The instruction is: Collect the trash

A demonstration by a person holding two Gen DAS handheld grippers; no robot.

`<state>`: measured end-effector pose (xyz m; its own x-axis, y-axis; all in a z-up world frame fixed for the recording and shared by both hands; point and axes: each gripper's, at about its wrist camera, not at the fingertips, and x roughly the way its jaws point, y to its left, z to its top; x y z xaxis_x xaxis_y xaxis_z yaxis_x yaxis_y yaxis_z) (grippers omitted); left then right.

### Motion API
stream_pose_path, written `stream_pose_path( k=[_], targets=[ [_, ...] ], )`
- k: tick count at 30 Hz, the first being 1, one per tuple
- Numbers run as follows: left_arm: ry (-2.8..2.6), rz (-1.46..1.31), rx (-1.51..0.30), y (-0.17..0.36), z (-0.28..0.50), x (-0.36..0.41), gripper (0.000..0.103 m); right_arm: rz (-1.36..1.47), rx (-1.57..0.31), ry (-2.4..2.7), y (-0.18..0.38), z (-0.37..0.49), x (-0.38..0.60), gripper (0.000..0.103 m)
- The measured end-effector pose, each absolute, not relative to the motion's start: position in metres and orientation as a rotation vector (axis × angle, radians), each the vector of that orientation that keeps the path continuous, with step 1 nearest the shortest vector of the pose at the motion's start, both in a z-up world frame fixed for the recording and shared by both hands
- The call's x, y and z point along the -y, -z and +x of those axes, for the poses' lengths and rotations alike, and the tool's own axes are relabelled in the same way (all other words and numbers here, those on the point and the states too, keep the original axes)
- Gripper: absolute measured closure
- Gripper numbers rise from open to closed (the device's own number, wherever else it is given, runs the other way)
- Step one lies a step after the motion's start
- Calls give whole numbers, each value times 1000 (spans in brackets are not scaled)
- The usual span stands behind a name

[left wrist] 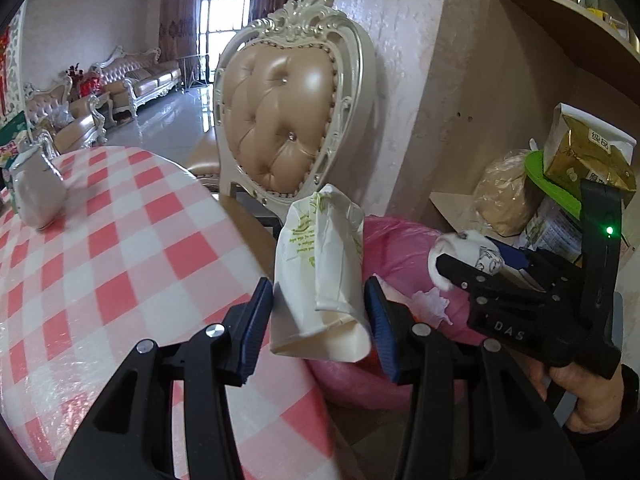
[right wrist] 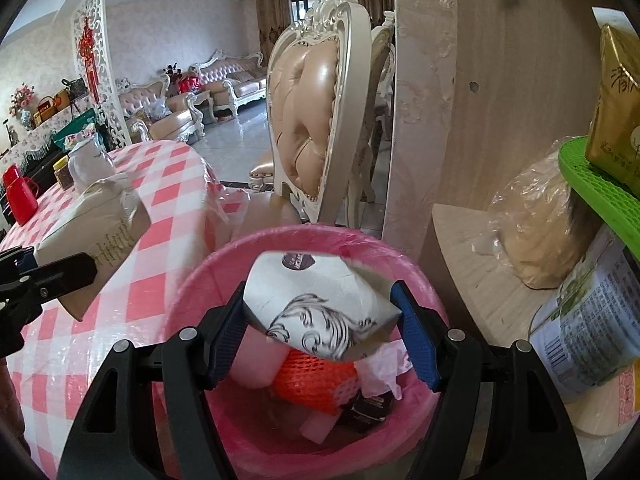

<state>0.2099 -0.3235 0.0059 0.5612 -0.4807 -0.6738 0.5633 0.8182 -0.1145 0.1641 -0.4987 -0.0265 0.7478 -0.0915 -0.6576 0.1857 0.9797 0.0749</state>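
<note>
My left gripper (left wrist: 319, 320) is shut on a crushed white paper cup with green print (left wrist: 320, 264), held above the table edge beside the pink-lined trash bin (left wrist: 400, 240). My right gripper (right wrist: 320, 332) is shut on a crumpled white paper cup with black scroll print (right wrist: 316, 312), held directly over the open bin (right wrist: 240, 248). The bin holds an orange foam net (right wrist: 316, 380), pink pieces and other trash. The right gripper also shows in the left wrist view (left wrist: 452, 268), and the left gripper with its cup shows at the left edge of the right wrist view (right wrist: 80, 264).
A round table with a red-and-white checked cover (left wrist: 100, 280) is on the left, with a white jug (left wrist: 36, 192) on it. An ornate padded chair (left wrist: 288, 120) stands behind the bin. Wooden shelves (right wrist: 472, 240) with bags and packets are on the right.
</note>
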Motion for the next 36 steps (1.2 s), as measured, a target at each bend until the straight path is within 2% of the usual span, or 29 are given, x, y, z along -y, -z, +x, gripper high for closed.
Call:
stream_pose_path(
  k=[14, 21, 36],
  targets=[
    [663, 118, -814, 11, 232, 361, 53, 144, -731, 147, 38, 170, 513, 35],
    [640, 109, -831, 18, 234, 355, 52, 156, -727, 144, 38, 166, 511, 24],
    [613, 32, -828, 14, 192, 320, 40, 151, -712, 148, 29, 124, 499, 17]
  ],
)
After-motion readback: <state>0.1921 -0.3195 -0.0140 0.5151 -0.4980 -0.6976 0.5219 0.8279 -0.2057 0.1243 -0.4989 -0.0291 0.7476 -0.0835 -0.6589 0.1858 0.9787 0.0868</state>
